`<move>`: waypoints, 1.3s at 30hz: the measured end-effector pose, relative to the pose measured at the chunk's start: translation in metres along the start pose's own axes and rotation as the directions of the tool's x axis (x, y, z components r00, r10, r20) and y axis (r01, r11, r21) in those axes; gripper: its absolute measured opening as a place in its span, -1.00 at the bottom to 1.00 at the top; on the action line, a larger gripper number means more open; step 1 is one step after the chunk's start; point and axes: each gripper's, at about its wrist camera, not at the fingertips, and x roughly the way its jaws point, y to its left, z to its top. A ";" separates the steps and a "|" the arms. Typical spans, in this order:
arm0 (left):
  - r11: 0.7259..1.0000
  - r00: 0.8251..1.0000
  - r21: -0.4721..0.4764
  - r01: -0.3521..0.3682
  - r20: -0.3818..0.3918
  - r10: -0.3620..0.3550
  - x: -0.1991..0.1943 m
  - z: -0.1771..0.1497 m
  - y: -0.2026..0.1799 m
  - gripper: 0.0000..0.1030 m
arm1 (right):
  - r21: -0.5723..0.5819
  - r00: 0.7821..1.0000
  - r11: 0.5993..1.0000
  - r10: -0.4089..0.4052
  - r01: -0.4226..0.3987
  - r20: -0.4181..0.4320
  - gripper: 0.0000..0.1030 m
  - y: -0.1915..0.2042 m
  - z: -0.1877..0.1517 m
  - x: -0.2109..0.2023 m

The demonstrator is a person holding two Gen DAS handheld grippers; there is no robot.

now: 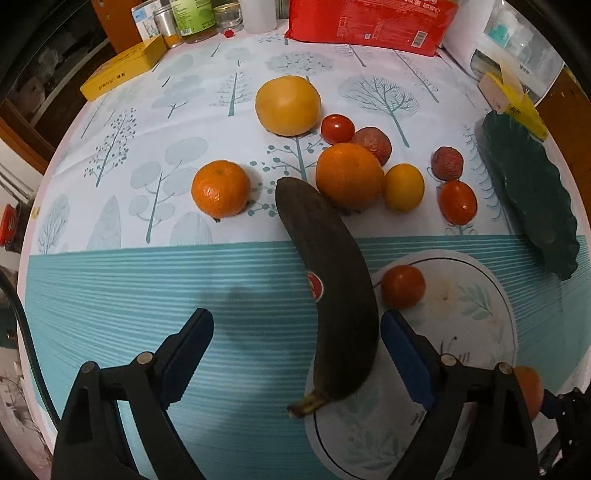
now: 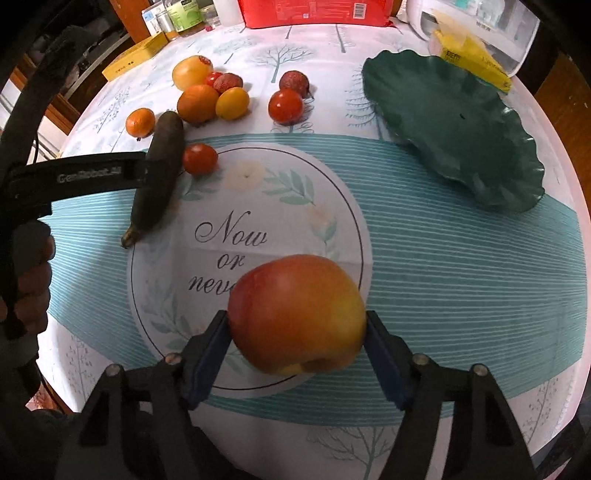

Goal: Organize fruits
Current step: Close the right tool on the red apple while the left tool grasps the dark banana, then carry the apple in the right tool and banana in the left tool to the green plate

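Note:
A dark, overripe banana [image 1: 332, 288] lies on the table between the open jaws of my left gripper [image 1: 297, 332], close to the right finger; it also shows in the right wrist view [image 2: 159, 173], with the left gripper's finger beside it. My right gripper [image 2: 295, 328] is shut on a red-yellow apple [image 2: 295, 314], held over the round "Now or never" mat [image 2: 280, 192]. A green leaf-shaped dish [image 2: 450, 125] lies empty at the right. Oranges [image 1: 349, 173], tomatoes [image 1: 402, 286], lychees and a yellow fruit lie behind the banana.
A yellow box [image 1: 125, 66], jars, a red package [image 1: 369, 18] and a white appliance [image 2: 476, 22] line the table's far edge. A yellow packet [image 2: 472, 59] lies behind the green dish. A hand [image 2: 29, 280] holds the left gripper's handle.

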 end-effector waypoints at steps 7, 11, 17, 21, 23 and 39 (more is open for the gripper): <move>0.999 1.000 0.038 -0.001 0.011 0.001 0.006 0.003 -0.005 0.63 | -0.017 1.000 1.000 0.002 -0.002 -0.018 0.37 0.003 0.005 0.006; 0.998 1.000 0.056 -0.011 0.015 0.010 0.010 0.004 -0.011 0.56 | -0.011 1.000 1.000 0.010 -0.010 -0.012 0.36 0.002 0.010 0.010; 0.999 1.000 0.039 0.025 0.007 -0.025 0.015 0.005 -0.013 0.27 | 0.014 0.999 0.999 0.046 -0.046 -0.009 0.36 -0.013 0.010 0.010; 0.998 0.998 0.045 0.043 0.032 -0.044 0.012 0.002 -0.015 -0.02 | 0.050 0.997 0.996 0.081 -0.080 -0.015 0.35 -0.025 0.012 0.010; 0.996 0.996 0.049 0.077 0.045 -0.079 0.009 -0.001 -0.018 -0.28 | 0.070 0.995 0.993 0.094 -0.093 -0.020 0.35 -0.031 0.012 0.009; 0.993 0.984 0.014 0.119 0.130 -0.120 -0.027 -0.028 -0.003 -0.40 | 0.240 0.987 0.958 0.162 -0.154 -0.013 0.35 -0.051 -0.035 -0.009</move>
